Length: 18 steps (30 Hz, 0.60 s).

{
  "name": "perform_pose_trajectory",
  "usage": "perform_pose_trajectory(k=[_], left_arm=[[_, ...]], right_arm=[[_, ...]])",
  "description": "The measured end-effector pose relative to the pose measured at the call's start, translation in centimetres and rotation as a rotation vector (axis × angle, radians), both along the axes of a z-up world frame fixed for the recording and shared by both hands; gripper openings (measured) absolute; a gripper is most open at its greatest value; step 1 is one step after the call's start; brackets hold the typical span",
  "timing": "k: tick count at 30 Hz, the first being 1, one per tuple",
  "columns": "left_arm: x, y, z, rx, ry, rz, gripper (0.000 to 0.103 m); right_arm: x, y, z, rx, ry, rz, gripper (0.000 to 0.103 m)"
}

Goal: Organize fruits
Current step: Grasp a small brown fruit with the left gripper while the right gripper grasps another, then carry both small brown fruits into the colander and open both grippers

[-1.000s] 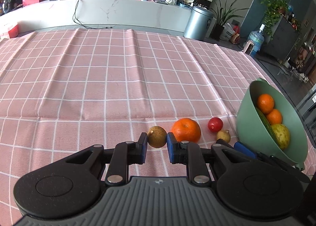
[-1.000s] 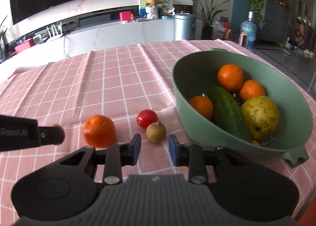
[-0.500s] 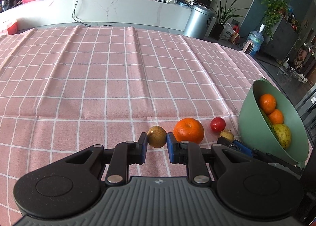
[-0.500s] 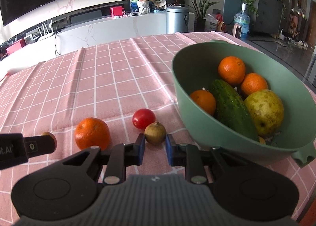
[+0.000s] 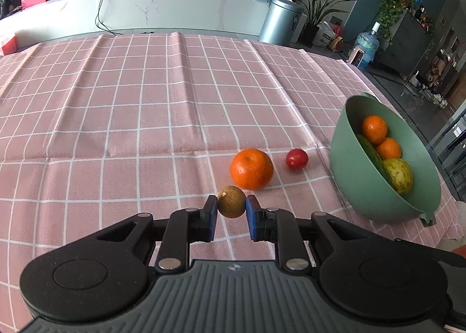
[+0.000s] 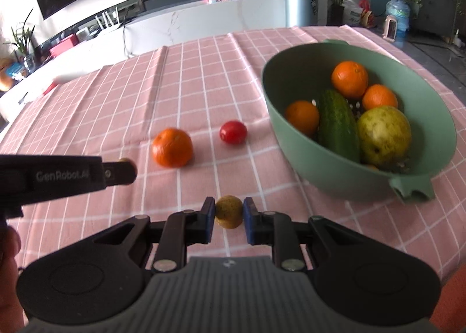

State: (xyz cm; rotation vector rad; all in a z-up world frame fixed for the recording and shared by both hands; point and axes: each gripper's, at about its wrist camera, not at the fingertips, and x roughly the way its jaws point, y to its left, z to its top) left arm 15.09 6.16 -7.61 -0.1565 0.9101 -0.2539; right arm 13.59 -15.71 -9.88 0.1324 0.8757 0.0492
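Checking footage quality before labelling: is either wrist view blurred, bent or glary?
Left wrist view: sharp, the tablecloth grid bowed by the fisheye. Right wrist view: softer, the longan in the right gripper slightly blurred, daylight glare washing out the upper right.

We look forward along both grippers, low and near the tablecloth [image 5: 145, 117]. Both views share the bowl [image 5: 343, 158] at 2 o'clock and the orange [image 6: 171, 147].

"GenRobot.AI" printed on left tongs [image 6: 121, 171] side.
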Motion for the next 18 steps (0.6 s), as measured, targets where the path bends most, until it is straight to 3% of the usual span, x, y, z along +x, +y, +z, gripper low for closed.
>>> perform_pose_trajectory(k=[11, 18], left_arm=[[-0.8, -1.1, -0.4, 0.014, 0.028, -0.021, 0.023], [-0.5, -1.0, -0.7, 0.009, 0.037, -0.021, 0.023]], right_arm=[[-0.8, -0.2, -0.4, -0.025, -0.035, 0.073, 0.018], [-1.2, 0.5, -0.8, -0.065, -0.081, 0.093, 0.03]])
